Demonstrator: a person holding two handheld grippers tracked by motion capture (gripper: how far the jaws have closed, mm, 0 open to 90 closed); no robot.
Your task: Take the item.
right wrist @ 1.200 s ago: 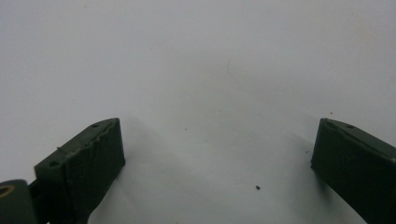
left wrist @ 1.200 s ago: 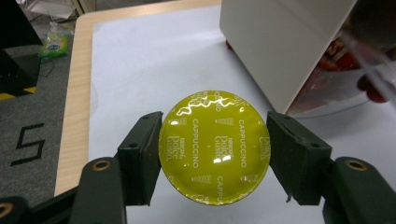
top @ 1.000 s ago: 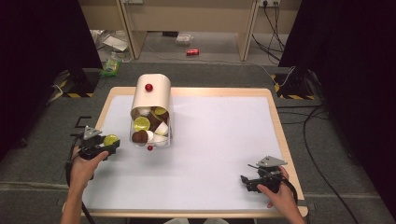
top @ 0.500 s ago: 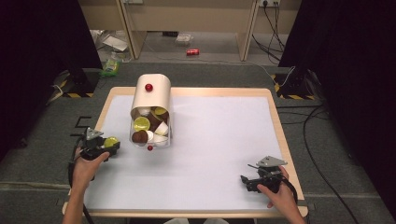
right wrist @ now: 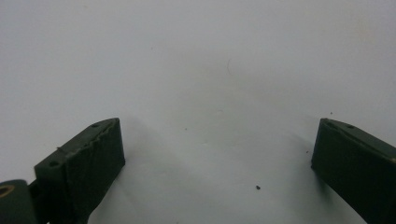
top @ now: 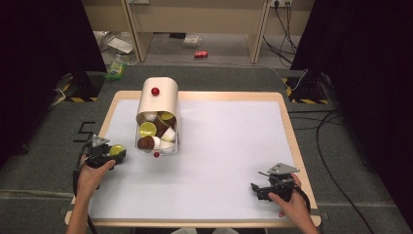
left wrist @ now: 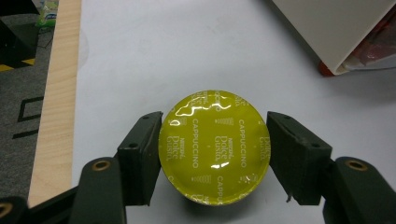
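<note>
Glossy yellow foil capsule [left wrist: 215, 147] pinched by left gripper [left wrist: 214, 149]; right gripper [right wrist: 217, 161] spread.

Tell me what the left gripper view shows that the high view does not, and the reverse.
Only the left gripper view shows the print on the yellow capsule: its foil lid reads "Dolce Gusto" and "Cappuccino", and the left gripper has its fingers close against both sides of the lid.

Only the high view shows the open right gripper, the red balls, and the tipped container's mouth full of capsules.

Both show the yellow capsule, the white table and part of the container.
</note>
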